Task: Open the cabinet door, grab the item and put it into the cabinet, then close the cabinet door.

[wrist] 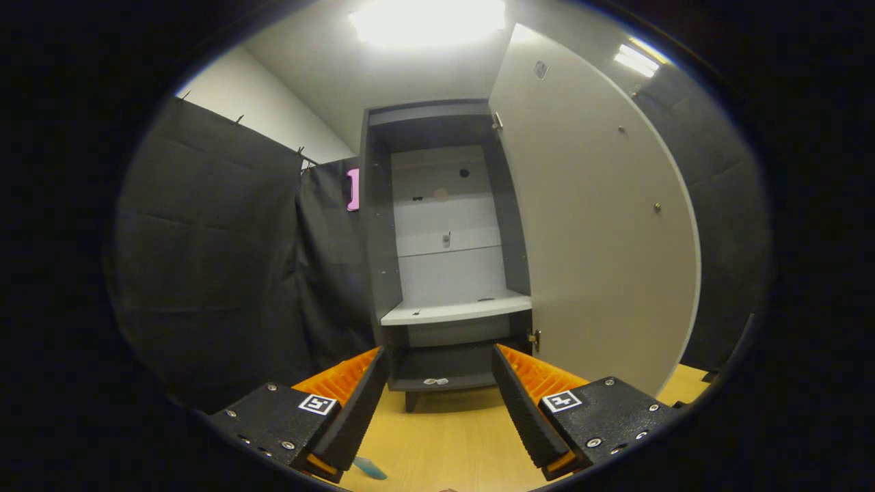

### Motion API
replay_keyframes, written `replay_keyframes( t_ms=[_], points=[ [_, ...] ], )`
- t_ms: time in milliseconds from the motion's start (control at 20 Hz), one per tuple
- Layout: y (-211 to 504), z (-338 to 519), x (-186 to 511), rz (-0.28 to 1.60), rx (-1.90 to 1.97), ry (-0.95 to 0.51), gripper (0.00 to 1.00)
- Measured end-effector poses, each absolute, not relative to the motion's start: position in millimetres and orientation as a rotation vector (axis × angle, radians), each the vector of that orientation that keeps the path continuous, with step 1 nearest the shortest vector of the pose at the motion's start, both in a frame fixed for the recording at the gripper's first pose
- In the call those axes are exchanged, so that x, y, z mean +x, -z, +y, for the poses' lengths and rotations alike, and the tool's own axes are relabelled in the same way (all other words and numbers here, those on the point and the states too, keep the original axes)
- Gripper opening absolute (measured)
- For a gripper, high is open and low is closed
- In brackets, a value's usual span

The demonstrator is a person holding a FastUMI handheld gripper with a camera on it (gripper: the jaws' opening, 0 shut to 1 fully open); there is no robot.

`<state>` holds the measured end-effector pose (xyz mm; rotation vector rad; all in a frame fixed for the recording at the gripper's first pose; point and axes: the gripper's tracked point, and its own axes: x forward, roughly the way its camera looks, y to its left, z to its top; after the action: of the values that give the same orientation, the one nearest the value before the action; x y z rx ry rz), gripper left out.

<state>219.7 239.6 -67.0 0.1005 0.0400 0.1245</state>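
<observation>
Gripper stands wide open, fingers well apart, nothing held between them. Straight ahead beyond the fingers stands the cabinet, its door swung fully open to the right. A pale shelf inside sits bare. On the wooden floor, just beside the left finger's base, lies a small teal item, partly hidden.
</observation>
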Motion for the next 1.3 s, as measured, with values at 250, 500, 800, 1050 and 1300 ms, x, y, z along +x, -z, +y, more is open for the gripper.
replay_keyframes(
  t_ms=[250, 500, 800, 1050, 1300],
  points=[
    [141, 293, 217, 0.145, 0.057, -0.206, 0.93],
    [201, 331, 215, 0.255, 0.041, -0.263, 0.93],
    [258, 360, 211, 0.395, 0.028, -0.291, 0.94],
    [302, 374, 208, 0.496, -0.002, -0.289, 0.94],
    [343, 372, 200, 0.579, -0.045, -0.273, 0.92]
  ],
)
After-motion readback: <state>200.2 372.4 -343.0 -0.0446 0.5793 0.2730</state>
